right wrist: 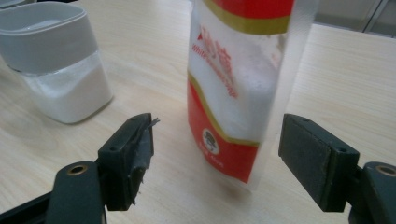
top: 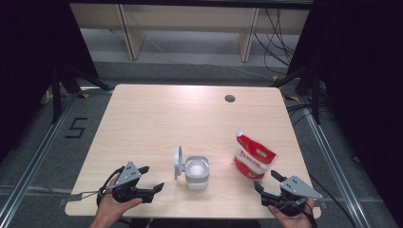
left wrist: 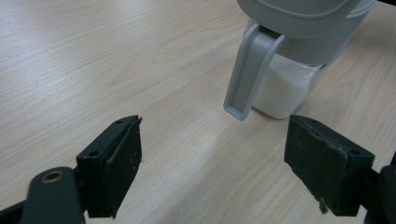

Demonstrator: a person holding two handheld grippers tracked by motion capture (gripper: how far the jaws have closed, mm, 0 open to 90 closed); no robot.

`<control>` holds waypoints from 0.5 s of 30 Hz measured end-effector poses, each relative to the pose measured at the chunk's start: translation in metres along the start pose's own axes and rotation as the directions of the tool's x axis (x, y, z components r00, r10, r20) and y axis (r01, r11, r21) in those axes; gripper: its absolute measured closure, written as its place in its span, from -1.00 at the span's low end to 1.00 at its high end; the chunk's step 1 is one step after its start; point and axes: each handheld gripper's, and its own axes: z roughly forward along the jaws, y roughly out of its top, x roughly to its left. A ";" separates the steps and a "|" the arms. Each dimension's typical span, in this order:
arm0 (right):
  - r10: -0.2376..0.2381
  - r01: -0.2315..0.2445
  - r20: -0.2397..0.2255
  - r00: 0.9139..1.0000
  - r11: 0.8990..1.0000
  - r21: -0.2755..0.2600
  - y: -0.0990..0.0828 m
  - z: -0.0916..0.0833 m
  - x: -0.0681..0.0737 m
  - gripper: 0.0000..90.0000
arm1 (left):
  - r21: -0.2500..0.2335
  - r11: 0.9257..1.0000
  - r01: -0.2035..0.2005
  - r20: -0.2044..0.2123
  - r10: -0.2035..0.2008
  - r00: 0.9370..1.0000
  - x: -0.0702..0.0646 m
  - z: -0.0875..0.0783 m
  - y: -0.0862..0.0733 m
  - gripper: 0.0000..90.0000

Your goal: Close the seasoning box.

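A grey-rimmed clear container point(top: 196, 172) partly filled with white powder stands near the table's front middle, its hinged lid point(top: 178, 162) flipped up on the left. To its right stands a red and white pouch point(top: 253, 155) with a torn top corner. My left gripper point(top: 151, 178) rests at the front left, open and empty, with the container point(left wrist: 299, 70) and its hanging lid point(left wrist: 251, 70) just beyond the jaws. At the front right my right gripper point(top: 267, 180) is open, the pouch point(right wrist: 238, 88) standing just ahead between its jaws, untouched. The container point(right wrist: 58, 60) appears at the left there.
The light wooden table point(top: 161, 118) has a round cable hole point(top: 230, 99) near its far right edge. Wooden shelving legs and loose cables stand on the floor behind, and a "5" marking lies on the floor at left.
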 end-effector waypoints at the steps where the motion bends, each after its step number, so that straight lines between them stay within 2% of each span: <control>1: -0.022 0.022 -0.012 1.000 1.000 -0.016 0.000 0.002 -0.001 -0.39 | -0.001 1.000 0.004 -0.001 -0.004 1.000 0.000 0.000 0.000 -0.59; 2: -0.035 0.035 -0.004 0.999 0.999 -0.018 0.000 0.003 -0.002 -0.39 | -0.004 1.000 0.006 -0.001 -0.006 1.000 0.000 0.000 0.000 -0.59; 4: -0.013 0.013 -0.011 1.000 1.000 -0.001 0.001 0.002 0.001 -0.39 | 0.001 1.000 0.006 -0.005 -0.006 1.000 0.001 -0.001 -0.001 -0.59; 5: -0.052 0.052 -0.013 0.999 0.999 -0.013 0.001 0.003 -0.002 -0.39 | -0.004 1.000 0.009 0.003 -0.009 1.000 0.001 -0.001 -0.001 -0.59; 7: -0.023 0.023 -0.001 1.000 1.000 -0.011 0.001 0.003 -0.001 -0.39 | -0.008 1.000 0.011 0.001 -0.011 1.000 0.001 -0.001 0.000 -0.59; 8: -0.057 0.057 -0.003 0.998 0.998 -0.025 0.001 0.004 -0.004 -0.39 | -0.001 1.000 0.004 -0.002 -0.004 1.000 0.002 -0.001 0.000 -0.59; 9: -0.052 0.052 0.002 0.999 0.998 -0.028 0.001 0.003 -0.004 -0.39 | -0.011 1.000 0.015 0.006 -0.015 1.000 0.001 0.000 0.000 -0.59; 10: -0.015 0.014 -0.016 1.000 1.000 -0.020 0.001 0.004 -0.003 -0.39 | -0.014 1.000 0.022 0.008 -0.022 1.000 0.000 0.000 0.000 -0.59; 12: -0.015 0.015 -0.006 1.000 1.000 -0.014 0.001 0.003 -0.004 -0.39 | -0.006 1.000 0.019 0.009 -0.019 1.000 0.001 -0.001 0.000 -0.58; 15: -0.023 0.023 -0.005 1.000 1.000 -0.005 0.001 0.003 -0.004 -0.39 | -0.016 0.999 0.046 0.024 -0.046 0.999 -0.002 -0.003 0.001 -0.54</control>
